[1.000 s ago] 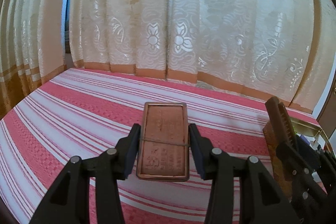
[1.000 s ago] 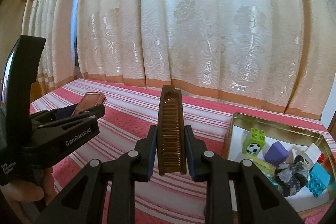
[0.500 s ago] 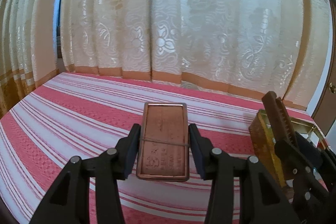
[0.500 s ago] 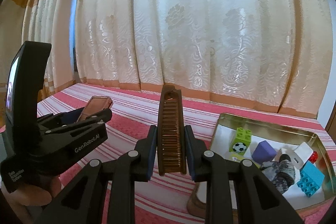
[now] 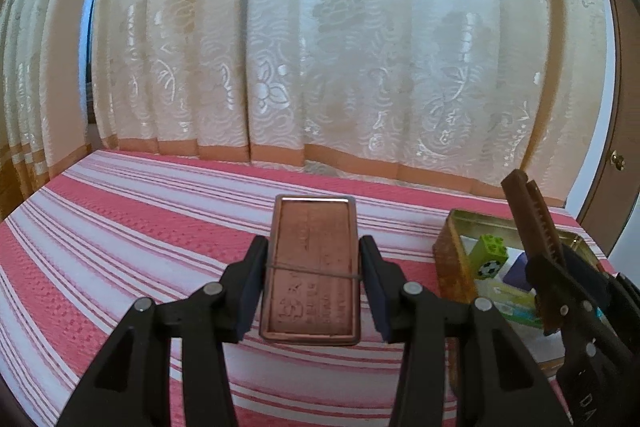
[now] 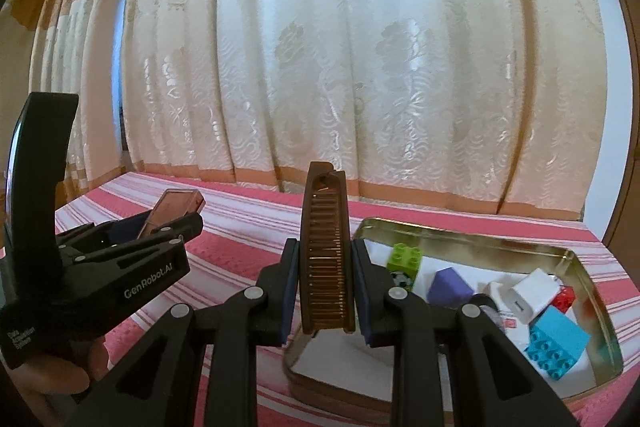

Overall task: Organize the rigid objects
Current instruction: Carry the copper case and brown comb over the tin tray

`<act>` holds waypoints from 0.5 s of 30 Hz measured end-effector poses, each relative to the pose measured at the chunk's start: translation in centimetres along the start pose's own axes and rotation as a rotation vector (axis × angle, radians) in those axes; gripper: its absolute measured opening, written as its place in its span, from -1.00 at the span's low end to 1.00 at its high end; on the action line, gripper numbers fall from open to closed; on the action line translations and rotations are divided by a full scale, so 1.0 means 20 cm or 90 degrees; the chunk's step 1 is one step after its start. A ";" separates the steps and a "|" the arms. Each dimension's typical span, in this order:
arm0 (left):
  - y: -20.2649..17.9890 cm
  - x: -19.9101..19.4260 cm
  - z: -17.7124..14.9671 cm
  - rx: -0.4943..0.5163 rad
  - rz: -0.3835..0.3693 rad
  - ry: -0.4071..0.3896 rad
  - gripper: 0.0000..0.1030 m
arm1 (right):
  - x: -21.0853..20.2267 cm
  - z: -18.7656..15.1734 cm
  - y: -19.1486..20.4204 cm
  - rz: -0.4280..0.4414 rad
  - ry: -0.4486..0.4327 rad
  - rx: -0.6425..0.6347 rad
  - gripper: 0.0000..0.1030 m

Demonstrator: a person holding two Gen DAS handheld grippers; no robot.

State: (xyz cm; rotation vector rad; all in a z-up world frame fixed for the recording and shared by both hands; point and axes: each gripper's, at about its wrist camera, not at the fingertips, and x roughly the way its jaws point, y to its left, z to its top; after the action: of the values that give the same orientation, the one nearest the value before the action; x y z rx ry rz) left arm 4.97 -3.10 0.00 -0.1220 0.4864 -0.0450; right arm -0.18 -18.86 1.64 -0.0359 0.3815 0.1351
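Striped red-and-white bedspread (image 6: pixel 240 227) before a cream curtain: the gold tin (image 6: pixel 592 267) of toy blocks lies directly below and right of the right gripper (image 6: pixel 325 291), which pinches a brown comb (image 6: pixel 326 251) upright, long axis pointing away. Left gripper (image 5: pixel 314 287) clamps a flat copper-coloured case (image 5: pixel 314 267), possibly a folding mirror, well left of the tin, so the right hand is nearer.

You have a flat copper-brown embossed plate (image 5: pixel 314 267), banded by a thin cord, held lengthwise above the striped cloth. Your brown folding comb (image 6: pixel 326 255) stands upright over the open gold tin (image 6: pixel 592 271) of toy blocks.
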 end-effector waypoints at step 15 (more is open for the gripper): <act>-0.24 -0.02 0.02 0.037 -0.034 -0.023 -0.12 | -0.04 0.01 -0.25 -0.031 -0.023 0.030 -0.46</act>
State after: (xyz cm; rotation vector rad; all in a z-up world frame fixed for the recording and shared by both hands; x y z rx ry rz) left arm 4.80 -7.89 1.13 -0.0788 0.4458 -0.1092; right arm -0.04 -23.96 2.22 0.0032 0.3479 0.0784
